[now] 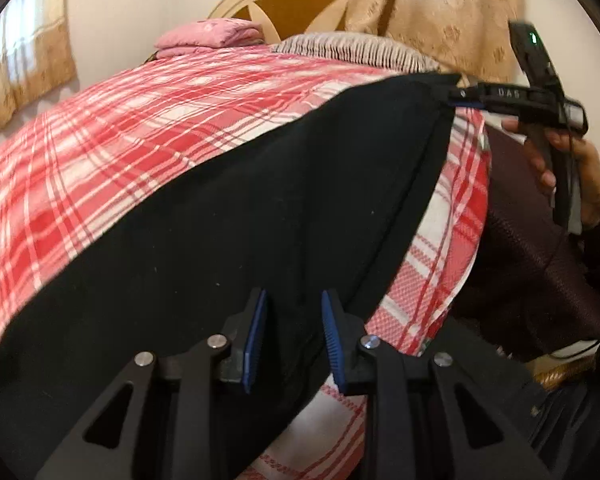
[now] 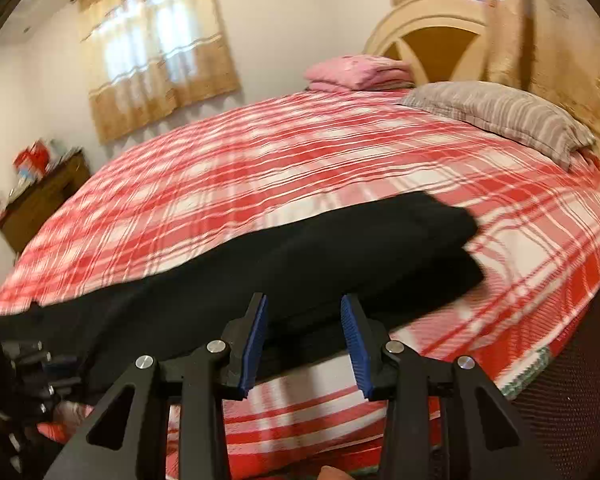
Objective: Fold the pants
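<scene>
Left gripper (image 1: 295, 340): blue pads (image 1: 256, 340) partway apart, black cloth filling the gap between them; cannot tell whether pinched or merely lying between.

Right gripper (image 2: 305, 336): jaws part-closed with black cloth between the pads; in the left wrist view, tips clamped on an upper corner of the cloth, which is drawn to a point there. Handle held in a hand (image 1: 580, 172) at the right edge of that view.

Pants (image 1: 220, 220): black, spread lengthwise along the near edge of the bed, spanning from one gripper to the other; far end doubled over in a thick fold on the cover.

Bedspread (image 2: 260, 152): red and white plaid, under the pants.

Pillow (image 2: 500, 116): grey striped, at the head of the bed, well apart from the pants.

Pink blanket (image 2: 356, 74): folded, beside the pillow, against the cream headboard (image 2: 432, 12).

Curtain (image 2: 156, 60): beige, over the window.
</scene>
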A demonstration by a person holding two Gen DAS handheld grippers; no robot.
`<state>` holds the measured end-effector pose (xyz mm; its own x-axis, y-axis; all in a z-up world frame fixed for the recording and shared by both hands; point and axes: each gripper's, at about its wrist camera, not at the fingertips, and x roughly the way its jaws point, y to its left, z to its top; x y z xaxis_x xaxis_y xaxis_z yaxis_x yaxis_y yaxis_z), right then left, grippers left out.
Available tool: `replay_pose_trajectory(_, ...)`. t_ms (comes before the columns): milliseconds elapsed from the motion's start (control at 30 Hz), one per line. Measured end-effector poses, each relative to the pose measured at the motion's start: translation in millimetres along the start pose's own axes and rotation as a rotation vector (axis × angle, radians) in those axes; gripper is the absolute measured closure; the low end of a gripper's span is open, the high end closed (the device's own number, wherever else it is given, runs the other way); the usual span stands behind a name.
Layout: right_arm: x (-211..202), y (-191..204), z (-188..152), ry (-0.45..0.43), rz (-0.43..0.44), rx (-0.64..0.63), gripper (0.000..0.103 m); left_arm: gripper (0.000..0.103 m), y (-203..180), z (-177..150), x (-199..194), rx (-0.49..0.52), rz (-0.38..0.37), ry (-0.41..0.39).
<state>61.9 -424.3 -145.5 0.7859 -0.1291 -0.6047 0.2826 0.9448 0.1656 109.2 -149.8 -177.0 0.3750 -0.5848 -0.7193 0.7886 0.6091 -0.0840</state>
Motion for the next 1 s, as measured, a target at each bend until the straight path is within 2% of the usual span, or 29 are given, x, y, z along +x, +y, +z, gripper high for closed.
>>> replay_pose_trajectory(67, -4.0, -12.9, 4.9, -0.024, -0.013, 0.057, 0.06, 0.086, 2.7, -1.7, -2.0, -0.015, 0.0, -0.003)
replay_pose_trajectory(167, -12.0, -33.4, 10.5, -0.065, -0.032, 0.143, 0.058, 0.092, 9.2, -4.8, -4.6, -0.038, -0.015, -0.002)
replay_pose_trajectory(300, -11.4, -55.3, 16.1, -0.06, -0.039, 0.224, 0.058, 0.094, 15.1, -6.4, -6.8, -0.061, -0.036, -0.001)
replay_pose_trajectory(467, 1.6, -71.4, 26.8, -0.046, 0.094, 0.301, 0.058, 0.095, 17.3, -2.3, -2.7, -0.063, -0.047, 0.004)
replay_pose_trajectory(533, 8.1, -68.9, 38.0, -0.044, 0.137, 0.289, 0.075, 0.095, 18.3, -1.7, -2.2, -0.068, -0.052, 0.003)
replay_pose_trajectory(567, 11.0, -65.1, 44.5, -0.04, 0.147, 0.273, 0.096, 0.095, 19.5, -1.7, -1.7, -0.072, -0.055, 0.003)
replay_pose_trajectory(633, 8.6, -57.3, 61.5, -0.062, 0.185, 0.234, 0.096, 0.095, 22.2, -2.2, -0.5, -0.089, -0.069, 0.002)
replay_pose_trajectory(733, -12.6, -47.3, 83.3, -0.155, 0.278, 0.182, 0.097, 0.095, 26.4, -3.4, 0.0, -0.108, -0.087, -0.007)
replay_pose_trajectory(800, -22.1, -45.9, 86.1, -0.181, 0.316, 0.172, 0.097, 0.095, 27.6, -3.8, 0.1, -0.118, -0.095, -0.011)
replay_pose_trajectory(867, -22.6, -48.8, 76.0, -0.164, 0.306, 0.173, 0.097, 0.095, 27.8, -3.2, 0.2, -0.121, -0.1, -0.014)
replay_pose_trajectory(1000, -8.2, -85.1, 30.7, -0.042, 0.24, 0.261, 0.097, 0.095, 29.5, -4.5, -0.3, -0.12, -0.113, -0.013)
